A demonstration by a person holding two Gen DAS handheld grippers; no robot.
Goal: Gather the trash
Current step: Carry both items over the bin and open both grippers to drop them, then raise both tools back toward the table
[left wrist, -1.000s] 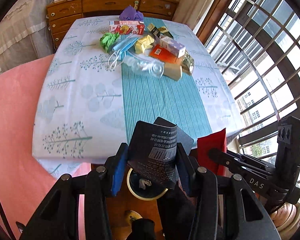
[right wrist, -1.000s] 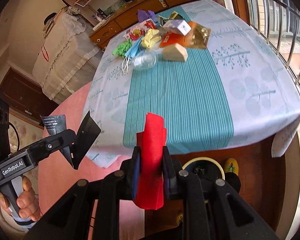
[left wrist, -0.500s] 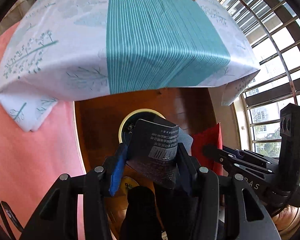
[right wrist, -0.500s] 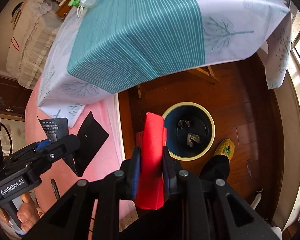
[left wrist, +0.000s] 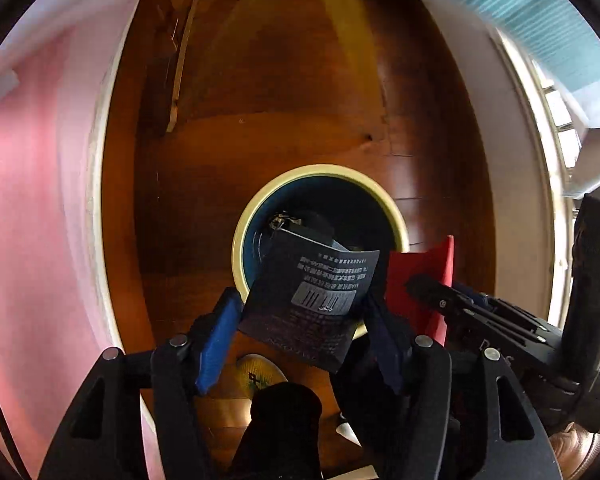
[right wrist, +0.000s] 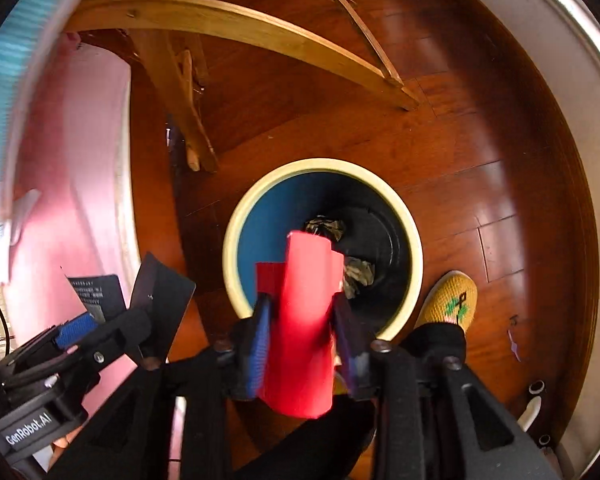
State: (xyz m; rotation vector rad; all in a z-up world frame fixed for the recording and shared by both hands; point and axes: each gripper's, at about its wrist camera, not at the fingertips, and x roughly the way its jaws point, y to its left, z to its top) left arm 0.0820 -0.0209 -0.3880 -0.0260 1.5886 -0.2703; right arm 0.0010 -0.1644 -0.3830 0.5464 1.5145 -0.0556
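Note:
A round bin with a cream rim (left wrist: 320,172) (right wrist: 324,166) and dark blue inside stands on the wooden floor, with crumpled scraps (right wrist: 358,274) at its bottom. My left gripper (left wrist: 300,312) is shut on a black printed packet (left wrist: 312,300), held above the bin's near edge; the packet also shows in the right wrist view (right wrist: 96,288). My right gripper (right wrist: 304,320) is shut on a red folded packet (right wrist: 300,320), held over the bin's near rim; the packet also shows in the left wrist view (left wrist: 420,276).
Wooden table legs (right wrist: 236,36) stand behind the bin. A pink cloth (left wrist: 28,200) hangs at the left. The tablecloth edge (left wrist: 540,20) shows at the top. A yellow shoe (right wrist: 452,300) stands right of the bin.
Both grippers have tilted down and moved over the bin, still holding their packets. The tabletop has left both views; the bin now fills the centre.

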